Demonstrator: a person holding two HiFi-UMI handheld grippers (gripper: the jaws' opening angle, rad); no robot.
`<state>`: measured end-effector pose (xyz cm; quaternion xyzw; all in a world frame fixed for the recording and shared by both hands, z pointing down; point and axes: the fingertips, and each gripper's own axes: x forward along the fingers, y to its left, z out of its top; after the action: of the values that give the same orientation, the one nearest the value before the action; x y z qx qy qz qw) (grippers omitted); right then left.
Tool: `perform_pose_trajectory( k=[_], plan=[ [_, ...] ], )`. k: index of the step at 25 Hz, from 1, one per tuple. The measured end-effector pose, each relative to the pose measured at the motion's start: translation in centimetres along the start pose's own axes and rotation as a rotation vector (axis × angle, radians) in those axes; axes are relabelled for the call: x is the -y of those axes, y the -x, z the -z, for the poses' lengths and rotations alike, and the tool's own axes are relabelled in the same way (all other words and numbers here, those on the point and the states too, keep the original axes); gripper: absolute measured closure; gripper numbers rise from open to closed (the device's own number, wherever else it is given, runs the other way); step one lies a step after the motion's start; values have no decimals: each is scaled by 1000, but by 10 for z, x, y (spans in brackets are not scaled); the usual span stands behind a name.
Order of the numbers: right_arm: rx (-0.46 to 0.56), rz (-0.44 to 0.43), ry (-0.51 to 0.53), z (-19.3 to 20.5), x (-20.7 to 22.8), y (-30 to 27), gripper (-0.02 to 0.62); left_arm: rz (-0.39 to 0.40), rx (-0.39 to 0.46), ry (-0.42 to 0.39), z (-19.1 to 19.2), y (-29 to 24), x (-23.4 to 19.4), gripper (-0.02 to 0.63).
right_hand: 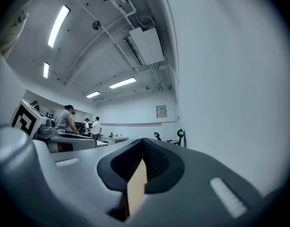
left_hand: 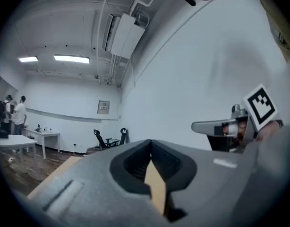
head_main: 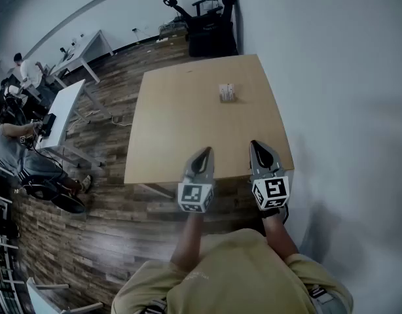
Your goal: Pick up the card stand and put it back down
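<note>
**Card stand untouched, both grippers clenched on nothing**

The card stand, a small pale upright piece whose print is too small to read, sits on the far right part of the table, well apart from both tools. The tabletop is smooth light wood with square corners. The left gripper and right gripper hover over the near edge, each with its grey, wedge-shaped jaws pressed together and empty.

The risks, as I judge them: reaching it with the jaws closed could topple the light stand or push it along the slick surface. Pinching the thin card rather than the base could bend it or let it slip.
</note>
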<state>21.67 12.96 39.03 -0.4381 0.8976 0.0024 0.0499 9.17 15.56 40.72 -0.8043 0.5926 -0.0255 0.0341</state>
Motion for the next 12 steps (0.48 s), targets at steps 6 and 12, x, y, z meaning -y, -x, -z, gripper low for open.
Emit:
perform_pose_trajectory(
  k=[6,12],
  plan=[
    [-35,10,-75,33,35,-5,588,26,-9,-14,16,-23,30,606],
    [-50,14,-108,59,44,-29,589,21,-42,23,45,-45,2,606]
  ],
)
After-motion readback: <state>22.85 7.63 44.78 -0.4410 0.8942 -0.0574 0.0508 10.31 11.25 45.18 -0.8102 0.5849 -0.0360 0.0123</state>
